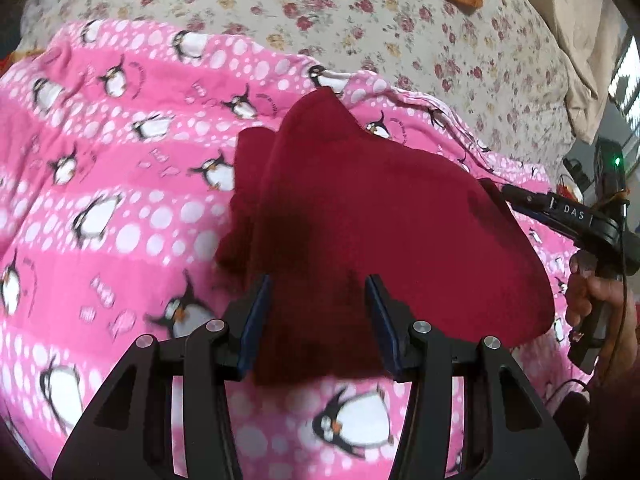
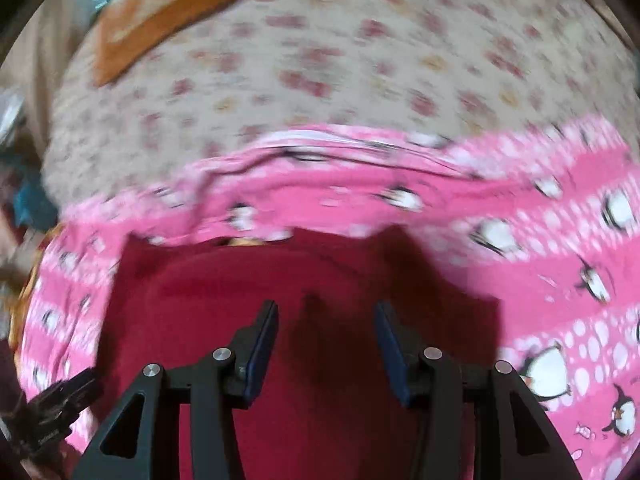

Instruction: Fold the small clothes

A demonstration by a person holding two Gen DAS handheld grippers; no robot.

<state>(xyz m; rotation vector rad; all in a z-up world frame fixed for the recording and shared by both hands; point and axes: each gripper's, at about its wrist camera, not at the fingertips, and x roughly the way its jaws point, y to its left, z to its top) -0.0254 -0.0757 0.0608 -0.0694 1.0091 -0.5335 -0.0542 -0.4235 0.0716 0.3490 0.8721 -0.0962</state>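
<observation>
A small dark red garment (image 1: 360, 208) lies crumpled and partly folded on a pink penguin-print blanket (image 1: 100, 184). My left gripper (image 1: 318, 284) is open, its blue-padded fingers (image 1: 260, 300) hovering over the garment's near edge. The right gripper's body (image 1: 568, 216), held by a hand, reaches the garment's right edge in the left wrist view. In the blurred right wrist view, my right gripper (image 2: 326, 308) is open above the same red garment (image 2: 224, 304), which fills the lower middle. The left gripper's tip (image 2: 60, 404) shows at the lower left there.
The pink blanket (image 2: 540, 264) lies on a cream floral bedsheet (image 1: 360, 20). An orange and white cloth (image 2: 172, 12) sits at the far side of the bed. A beige pillow (image 1: 588, 72) lies at the right edge.
</observation>
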